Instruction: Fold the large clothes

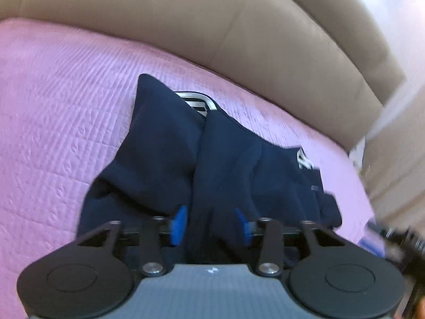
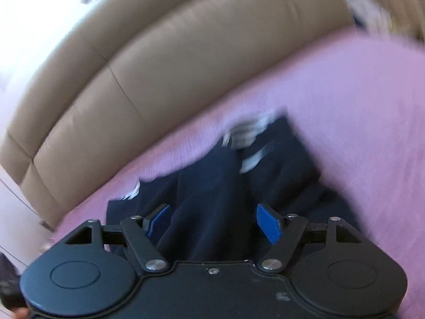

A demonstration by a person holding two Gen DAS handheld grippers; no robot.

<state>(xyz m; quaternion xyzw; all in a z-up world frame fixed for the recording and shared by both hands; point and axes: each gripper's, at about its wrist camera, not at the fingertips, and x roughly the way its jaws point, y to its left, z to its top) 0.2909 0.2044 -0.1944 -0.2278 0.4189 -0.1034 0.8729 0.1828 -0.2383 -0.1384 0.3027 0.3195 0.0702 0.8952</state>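
A navy garment (image 1: 212,154) with white stripes lies crumpled on the pink quilted bedspread (image 1: 53,119), near the beige padded headboard (image 1: 186,21). The left tool (image 1: 211,224) has its blue pads pressed on a fold of the fabric. The right tool (image 2: 213,220) stands open over the garment (image 2: 212,194).

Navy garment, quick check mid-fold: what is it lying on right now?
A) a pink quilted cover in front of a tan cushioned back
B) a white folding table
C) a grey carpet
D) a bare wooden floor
A: the navy garment is spread on the pink quilted cover, with the tan cushioned back rising behind it in both wrist views.
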